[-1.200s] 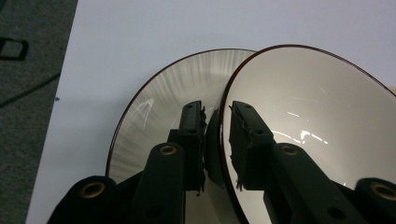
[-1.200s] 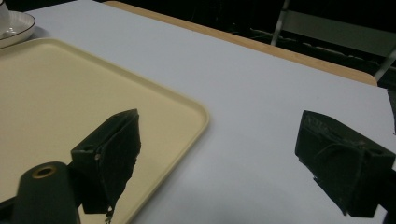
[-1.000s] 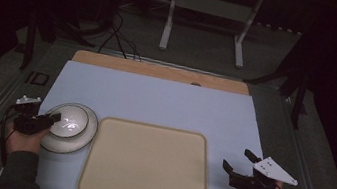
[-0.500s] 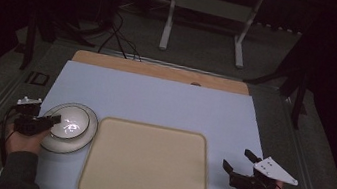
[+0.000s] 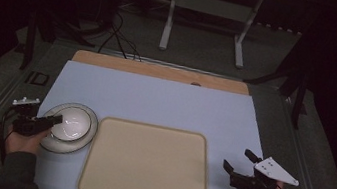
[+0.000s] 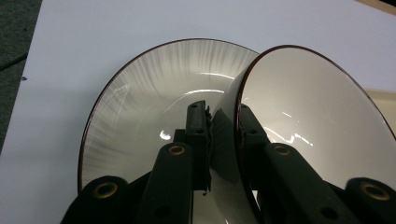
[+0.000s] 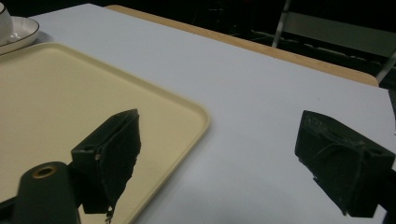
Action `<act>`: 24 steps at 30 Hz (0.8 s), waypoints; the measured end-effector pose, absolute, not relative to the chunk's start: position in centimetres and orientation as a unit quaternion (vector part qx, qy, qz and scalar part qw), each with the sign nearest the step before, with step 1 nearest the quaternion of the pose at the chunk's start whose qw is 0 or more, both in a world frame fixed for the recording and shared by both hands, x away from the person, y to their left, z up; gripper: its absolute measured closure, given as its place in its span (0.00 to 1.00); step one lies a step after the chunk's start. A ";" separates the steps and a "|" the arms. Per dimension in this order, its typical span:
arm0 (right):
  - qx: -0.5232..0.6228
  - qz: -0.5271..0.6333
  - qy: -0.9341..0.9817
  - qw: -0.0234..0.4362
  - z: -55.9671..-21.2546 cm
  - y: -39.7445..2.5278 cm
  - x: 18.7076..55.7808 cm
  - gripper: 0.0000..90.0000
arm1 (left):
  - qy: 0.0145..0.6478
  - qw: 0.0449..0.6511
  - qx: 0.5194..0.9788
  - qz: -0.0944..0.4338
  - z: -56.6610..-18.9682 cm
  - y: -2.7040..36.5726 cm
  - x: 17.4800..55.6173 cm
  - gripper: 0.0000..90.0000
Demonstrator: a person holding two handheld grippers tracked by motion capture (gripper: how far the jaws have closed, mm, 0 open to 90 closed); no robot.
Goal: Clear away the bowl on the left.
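Note:
A white bowl [image 5: 73,123] with a dark rim sits on a white dark-edged plate [image 5: 79,144] at the table's front left. My left gripper [image 5: 54,120] is shut on the bowl's near rim. In the left gripper view the bowl [image 6: 308,121] is tipped up on edge over the plate [image 6: 149,102], one jaw inside the bowl and one outside. My right gripper [image 5: 237,159] hovers at the front right, open, nothing between its fingers [image 7: 116,144].
A large beige tray [image 5: 146,164] lies at the front centre, between the plate and my right gripper; its corner [image 7: 187,116] reaches the right gripper's left jaw. A pale sheet [image 5: 155,102] covers the table, with a wooden strip [image 5: 160,70] along the back.

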State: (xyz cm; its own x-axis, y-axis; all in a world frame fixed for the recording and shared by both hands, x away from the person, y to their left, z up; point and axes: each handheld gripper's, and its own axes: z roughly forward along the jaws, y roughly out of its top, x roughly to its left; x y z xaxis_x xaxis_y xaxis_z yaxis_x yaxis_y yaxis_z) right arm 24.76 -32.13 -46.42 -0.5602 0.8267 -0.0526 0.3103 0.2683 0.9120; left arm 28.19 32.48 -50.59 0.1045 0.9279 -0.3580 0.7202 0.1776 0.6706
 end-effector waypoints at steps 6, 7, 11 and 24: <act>0.380 0.470 0.748 0.275 -46.4 -32.1 24.8 0.16 | 0.658 0.406 0.621 0.130 -50.4 32.5 28.0 0.88; 0.380 0.470 0.748 0.275 -46.4 -32.1 24.8 0.16 | 0.658 0.408 0.619 0.131 -50.4 32.5 28.0 0.88; 0.380 0.471 0.747 0.275 -46.4 -32.2 24.8 0.16 | 0.660 0.419 0.611 0.129 -50.2 32.7 27.8 0.88; 0.380 0.471 0.747 0.276 -46.4 -32.2 24.7 0.16 | 0.656 0.453 0.590 0.127 -49.6 32.6 27.2 0.87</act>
